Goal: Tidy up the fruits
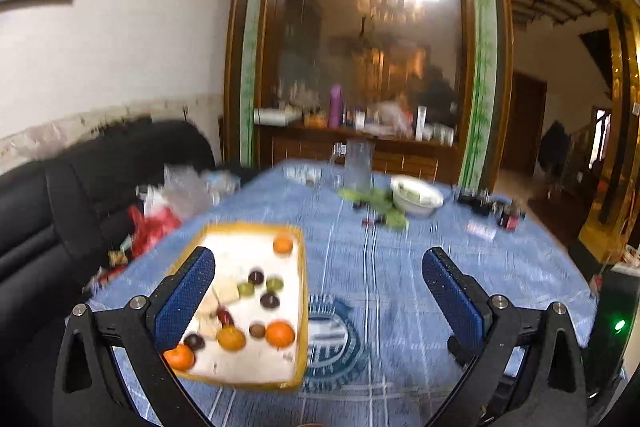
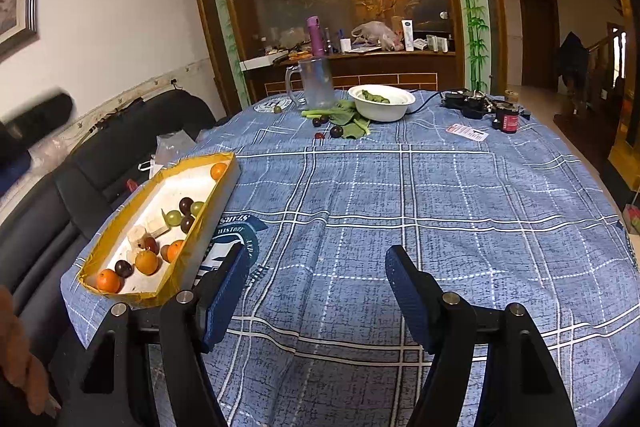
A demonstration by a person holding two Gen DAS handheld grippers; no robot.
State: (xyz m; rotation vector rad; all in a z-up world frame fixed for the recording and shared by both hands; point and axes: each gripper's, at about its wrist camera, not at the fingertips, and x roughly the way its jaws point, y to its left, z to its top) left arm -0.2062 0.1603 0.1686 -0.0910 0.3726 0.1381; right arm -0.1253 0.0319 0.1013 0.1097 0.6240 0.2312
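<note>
A yellow-rimmed tray [image 1: 302,291] [image 2: 208,223] sits on the blue checked tablecloth at the table's left edge. It holds several oranges [image 1: 280,333] [image 2: 146,262], dark plums [image 1: 269,300] [image 2: 186,205] and green grapes [image 1: 275,283] [image 2: 173,217]. A few dark fruits [image 2: 336,131] and a green grape [image 2: 277,109] lie loose on the cloth far back, by green leaves [image 2: 352,121]. My left gripper [image 1: 318,291] is open and empty above the tray's right side. My right gripper [image 2: 318,287] is open and empty over bare cloth, right of the tray.
A white bowl [image 2: 382,103] [image 1: 416,195] and a glass mug [image 2: 314,83] [image 1: 358,163] stand at the back. A black power strip [image 2: 472,103], a red-labelled jar [image 2: 507,118] and a card [image 2: 467,131] lie back right. A black sofa [image 2: 132,131] with bags borders the left.
</note>
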